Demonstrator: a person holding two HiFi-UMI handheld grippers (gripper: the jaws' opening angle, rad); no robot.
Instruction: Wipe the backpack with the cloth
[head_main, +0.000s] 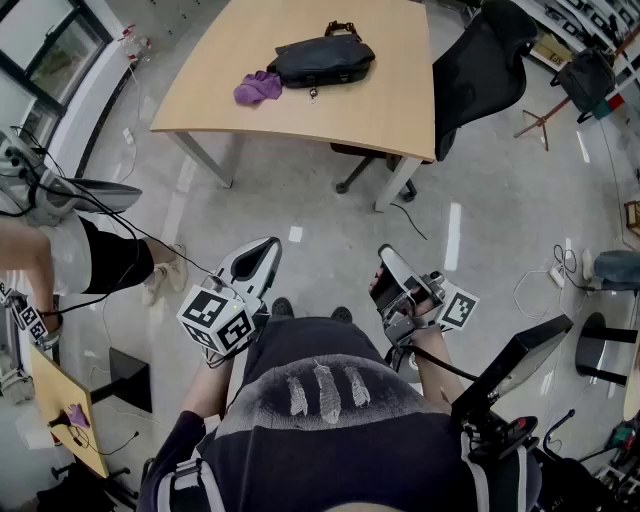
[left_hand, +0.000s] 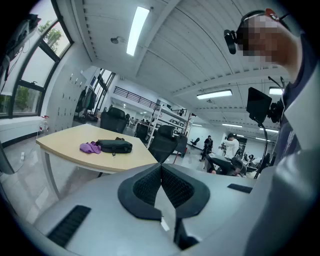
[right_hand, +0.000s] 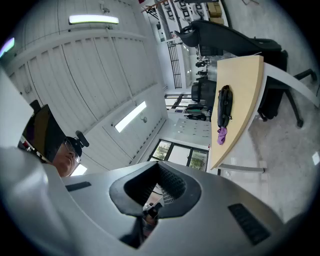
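Since both tools are held close to the body and well apart from the work, the step in hand is judged to be the approach and the taking up of the cloth (head_main: 257, 88). The backpack (head_main: 320, 60) is seen lying flat on the wooden table (head_main: 400, 110) at 12 o'clock from the person. The purple cloth is bunched at the backpack's 9 o'clock, touching its end or very nearly so.

The left gripper (head_main: 266, 247) is clenched on nothing, its pads pressed together. The right gripper (head_main: 386, 260) is tilted upward, and its pads appear to be closed and empty as well, though the dark gap beneath them makes this less certain.

To do the step well, the table should be walked up to from its near edge, so that the black chair (head_main: 480, 60) at its 3 o'clock is avoided. One gripper should be opened before the cloth is reached. A raised fold on the side away from the backpack should be pinched, so that no strap is caught along with it. The other gripper would best be kept for steadying the backpack while it is wiped.

No brand or label can be read on the backpack or cloth at this range. Only the black-and-white square markers on the gripper cubes are made out, and they carry no letters.
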